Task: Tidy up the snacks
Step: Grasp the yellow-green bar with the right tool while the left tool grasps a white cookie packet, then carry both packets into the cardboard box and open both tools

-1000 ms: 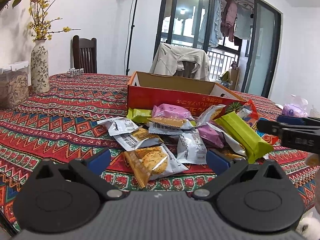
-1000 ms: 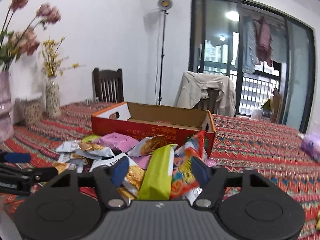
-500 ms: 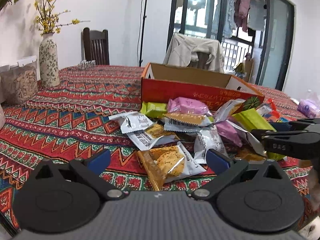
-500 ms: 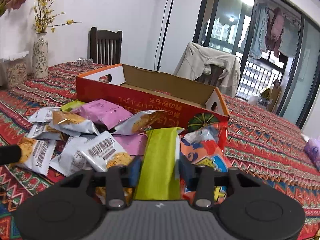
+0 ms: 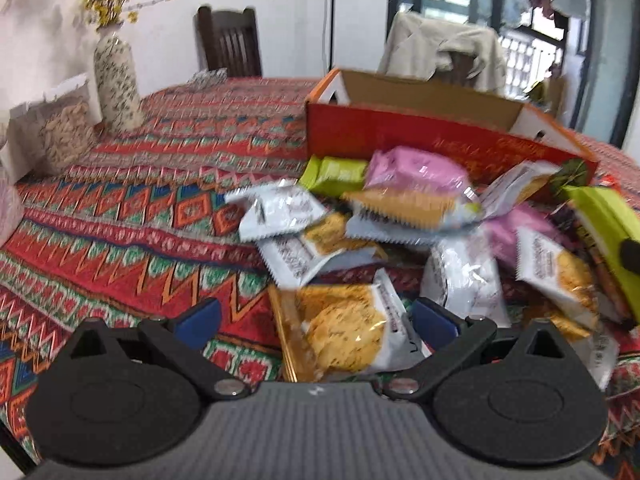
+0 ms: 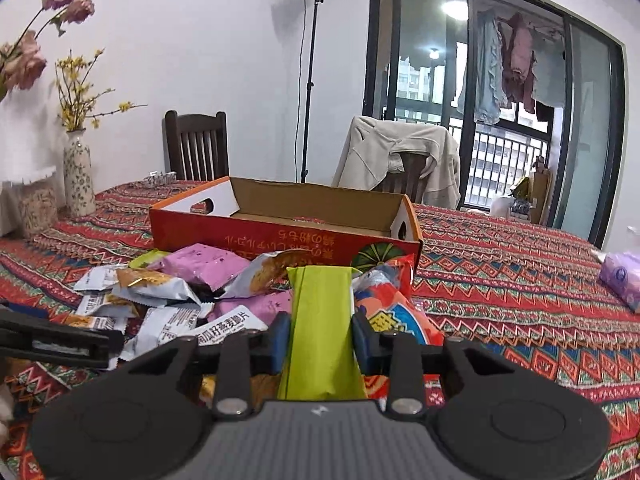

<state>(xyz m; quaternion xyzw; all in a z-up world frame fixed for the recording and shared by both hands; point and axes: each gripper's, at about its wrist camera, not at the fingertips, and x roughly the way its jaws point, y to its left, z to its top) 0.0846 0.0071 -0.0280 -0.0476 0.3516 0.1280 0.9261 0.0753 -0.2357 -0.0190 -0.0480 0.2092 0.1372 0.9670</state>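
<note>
My right gripper (image 6: pixel 320 336) has just been closing, and its blue pads now press both sides of the long green snack bar (image 6: pixel 322 320), low in the middle of the right wrist frame. The bar runs straight up the frame, its far end toward the red cardboard box (image 6: pixel 288 236), which sits open at mid-frame on the patterned tablecloth (image 6: pixel 520 288). Just right of the bar lies a red snack bag (image 6: pixel 394 304); to the left spreads the pile, with a pink packet (image 6: pixel 204 262) near the box's front wall.

In the blurred left wrist frame, my left gripper (image 5: pixel 316 322) stands wide, nothing pinched. A cookie packet (image 5: pixel 344 332) lies between the blue fingers, low centre, untouched by either pad. The green bar shows at the right edge there. A floral vase (image 5: pixel 116 80) stands upper left.
</note>
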